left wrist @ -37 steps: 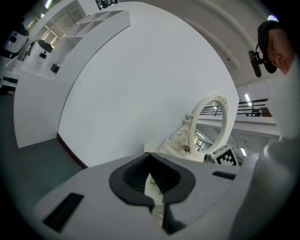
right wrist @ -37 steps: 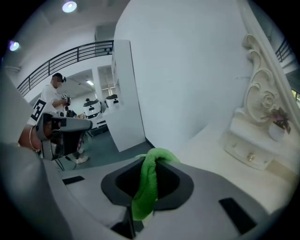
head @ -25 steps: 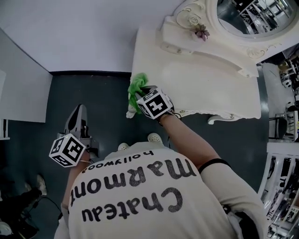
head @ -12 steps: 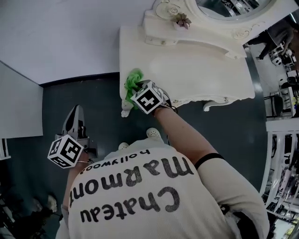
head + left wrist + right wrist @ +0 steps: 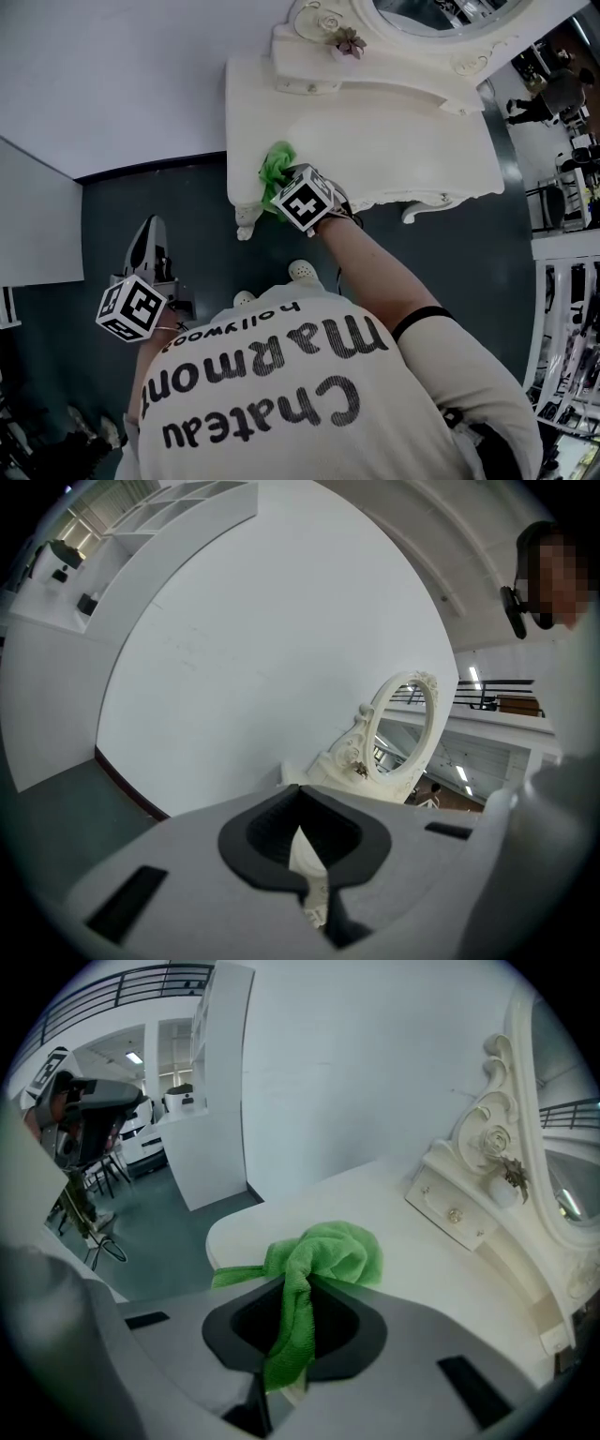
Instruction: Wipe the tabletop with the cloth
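Note:
A green cloth lies bunched on the white tabletop near its front left corner. My right gripper is shut on the cloth and holds it against the surface. In the right gripper view a fold of the cloth runs down between the jaws of that gripper, and the rest spreads on the tabletop. My left gripper hangs over the dark floor to the left, away from the table. Its jaws stand together with nothing held.
An ornate oval mirror and a low drawer ledge with a small flower ornament rise along the table's back. A white wall stands behind it, a white partition at the left, and shelving at the right.
My right gripper has slid the cloth rightward along the front edge, away from the table's left corner. The left gripper has stayed over the floor.

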